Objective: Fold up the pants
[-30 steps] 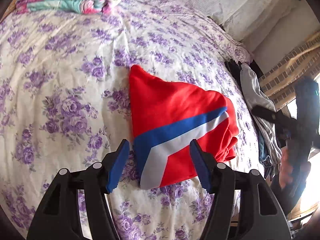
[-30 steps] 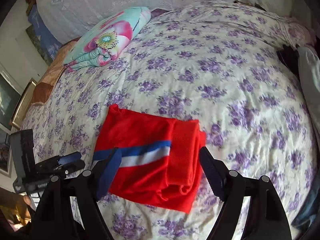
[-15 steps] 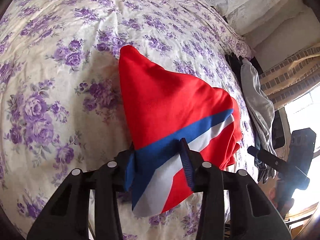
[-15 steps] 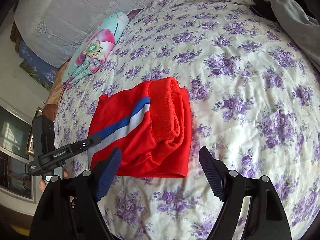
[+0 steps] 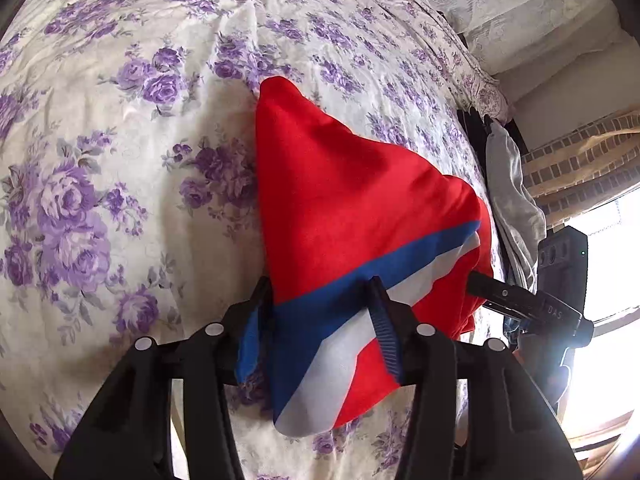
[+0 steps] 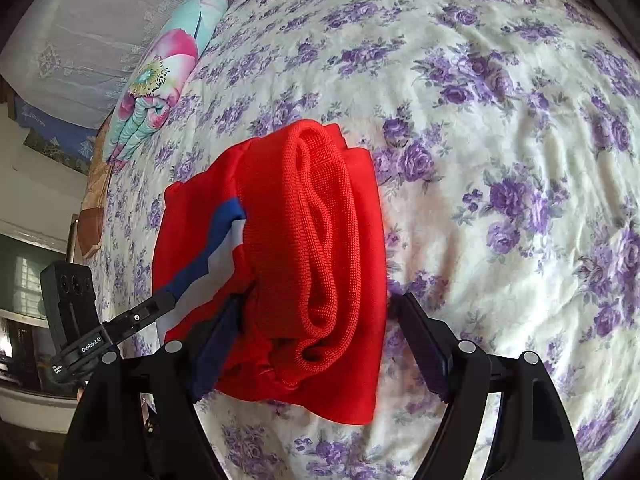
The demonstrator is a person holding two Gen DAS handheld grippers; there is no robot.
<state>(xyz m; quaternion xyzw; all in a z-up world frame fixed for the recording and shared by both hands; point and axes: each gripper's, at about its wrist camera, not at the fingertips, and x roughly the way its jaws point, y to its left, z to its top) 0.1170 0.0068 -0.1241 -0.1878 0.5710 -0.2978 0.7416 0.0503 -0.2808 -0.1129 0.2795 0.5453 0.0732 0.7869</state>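
The red pants (image 5: 352, 200) with a blue and white stripe lie folded into a small bundle on the floral bed sheet (image 5: 100, 160). My left gripper (image 5: 316, 332) is shut on the striped near corner of the pants. In the right wrist view the ribbed waistband end of the pants (image 6: 320, 232) faces me. My right gripper (image 6: 320, 344) is open, its fingers straddling the near end of the bundle, the left finger (image 6: 218, 344) touching the cloth. Each gripper shows at the edge of the other's view.
A floral folded quilt (image 6: 164, 76) lies at the bed's far side by a white lace cover (image 6: 72, 40). Grey and dark clothes (image 5: 512, 200) hang at the bed's right edge near a window (image 5: 608, 264).
My left gripper has closed on the striped corner of the pants. My right gripper has moved in until its open fingers straddle the waistband end.
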